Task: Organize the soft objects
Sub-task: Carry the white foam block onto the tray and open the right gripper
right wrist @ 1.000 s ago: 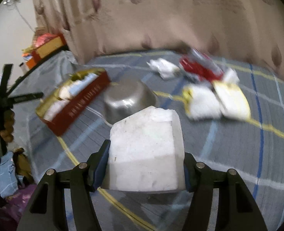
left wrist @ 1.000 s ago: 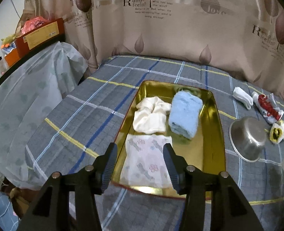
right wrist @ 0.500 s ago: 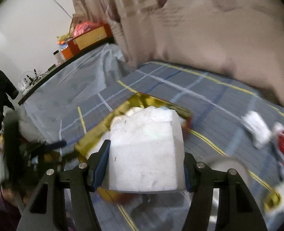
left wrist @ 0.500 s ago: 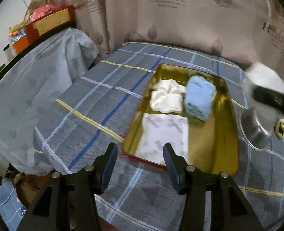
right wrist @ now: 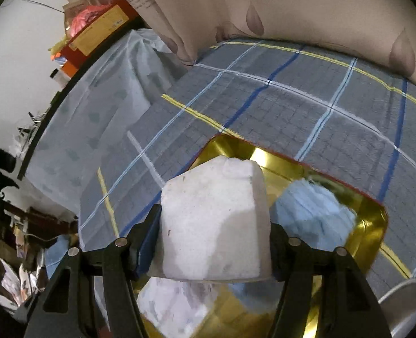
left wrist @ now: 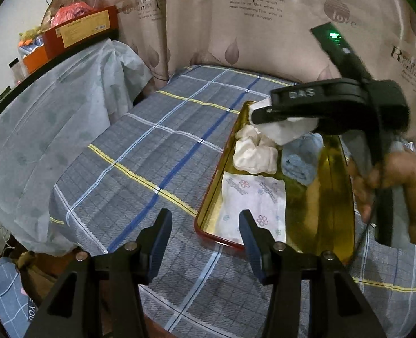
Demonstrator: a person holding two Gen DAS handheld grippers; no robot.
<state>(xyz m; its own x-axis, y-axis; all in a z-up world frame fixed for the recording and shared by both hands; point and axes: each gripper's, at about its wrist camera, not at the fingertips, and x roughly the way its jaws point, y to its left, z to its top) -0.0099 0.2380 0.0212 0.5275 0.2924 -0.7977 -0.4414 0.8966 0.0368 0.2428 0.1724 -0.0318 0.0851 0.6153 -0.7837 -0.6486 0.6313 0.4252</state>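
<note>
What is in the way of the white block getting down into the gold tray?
The right tongs hold the white block above the gold tray. Under it lie the cream cloth, the blue towel and the flowered cloth. The tray's right strip looks bare, so nothing visible blocks that spot.

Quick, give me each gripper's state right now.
Left gripper: open, holding nothing.
Right gripper: closed on the white foam block, above the gold tray.

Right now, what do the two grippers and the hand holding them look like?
Both grippers, left and right, are matte black with dark blue finger pads and silver rivets. The right one shows embossed lettering and a green light; a bare hand grips its handle. No cables visible.
</note>
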